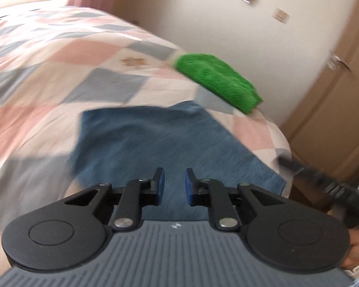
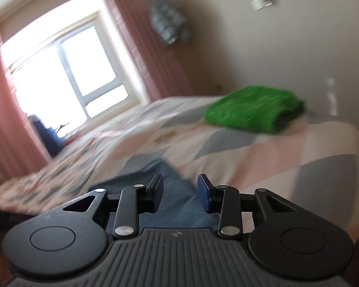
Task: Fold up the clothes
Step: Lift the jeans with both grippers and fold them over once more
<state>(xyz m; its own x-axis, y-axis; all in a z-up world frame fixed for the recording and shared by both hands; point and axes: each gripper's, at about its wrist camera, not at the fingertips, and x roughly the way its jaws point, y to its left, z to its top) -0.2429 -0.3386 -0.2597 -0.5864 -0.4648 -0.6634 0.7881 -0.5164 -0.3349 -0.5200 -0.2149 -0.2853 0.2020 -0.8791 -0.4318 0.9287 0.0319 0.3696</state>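
A folded blue cloth (image 1: pixel 155 143) lies flat near the front edge of a bed (image 1: pixel 47 55) covered by a quilt of pink, grey and cream patches. A folded green towel (image 1: pixel 217 81) sits further back, near the bed's right edge, well apart from the blue one.

The left gripper (image 1: pixel 174 183) hovers above the blue cloth, jaws slightly apart, holding nothing. The right gripper (image 2: pixel 179 191) is also empty, jaws apart, low over the cloth's edge.

Risk, as a judgement: a gripper sweeping low could snag the top layer and undo the fold.

Pink curtains (image 2: pixel 141 47) frame a bright window (image 2: pixel 67 71); pale walls and wooden wardrobe doors (image 1: pixel 335 100) stand beside the bed.
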